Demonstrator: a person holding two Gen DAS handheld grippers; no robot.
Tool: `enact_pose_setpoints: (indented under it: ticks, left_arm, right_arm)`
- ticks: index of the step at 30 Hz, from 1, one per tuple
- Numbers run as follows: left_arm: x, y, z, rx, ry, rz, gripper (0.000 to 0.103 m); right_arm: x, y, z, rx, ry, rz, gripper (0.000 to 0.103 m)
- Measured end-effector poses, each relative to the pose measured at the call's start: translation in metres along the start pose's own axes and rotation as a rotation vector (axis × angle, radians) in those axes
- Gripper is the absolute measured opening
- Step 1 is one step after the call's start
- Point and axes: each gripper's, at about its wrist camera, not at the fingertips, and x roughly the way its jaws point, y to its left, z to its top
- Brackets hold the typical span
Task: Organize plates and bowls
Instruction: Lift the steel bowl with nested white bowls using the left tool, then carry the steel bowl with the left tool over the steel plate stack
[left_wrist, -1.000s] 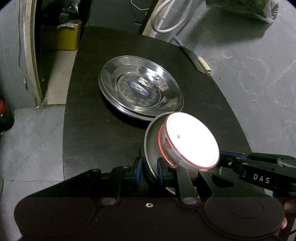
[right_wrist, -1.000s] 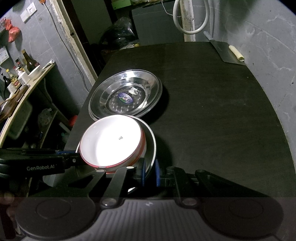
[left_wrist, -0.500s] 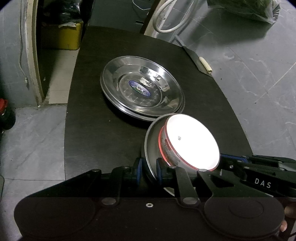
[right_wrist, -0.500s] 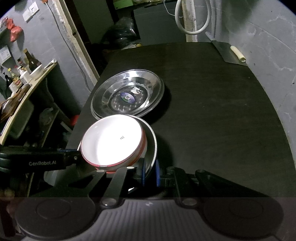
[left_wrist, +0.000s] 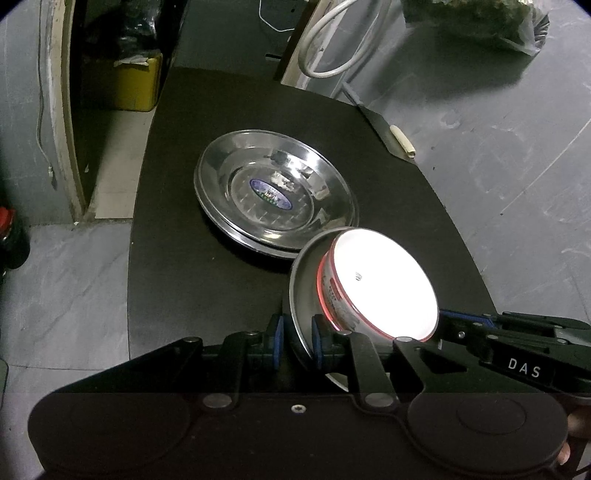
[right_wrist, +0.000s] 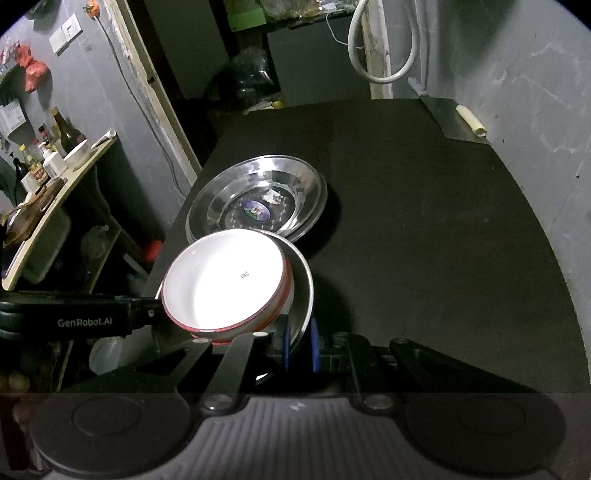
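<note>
A steel bowl (left_wrist: 300, 295) with a white, red-rimmed bowl (left_wrist: 384, 284) nested inside it is tilted just above the black table (left_wrist: 177, 266). My left gripper (left_wrist: 297, 341) is shut on the steel bowl's rim on one side. On the opposite side my right gripper (right_wrist: 299, 347) is shut on the same steel bowl (right_wrist: 307, 291). The white bowl (right_wrist: 225, 280) leans toward the left gripper's body (right_wrist: 85, 322). A stack of steel plates (left_wrist: 273, 192) with a blue sticker lies just beyond on the table; in the right wrist view the plates (right_wrist: 258, 199) sit past the bowl.
A cleaver (right_wrist: 456, 118) with a pale handle lies at the table's far right corner by the grey wall. A white hose (left_wrist: 332, 48) hangs behind the table. A shelf with bottles (right_wrist: 48, 162) stands off the table's left edge.
Both grippers keep their grip on the steel bowl. The views have shifted only slightly.
</note>
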Motion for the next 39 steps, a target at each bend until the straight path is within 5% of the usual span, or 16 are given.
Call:
enact_pose_setpoints:
  ticks: [39]
  left_arm:
    - [-0.011,0.001,0.019,0.013,-0.072,0.002,0.014]
  right_arm:
    - [-0.004,0.003,0.021,-0.029,-0.063,0.007,0.013]
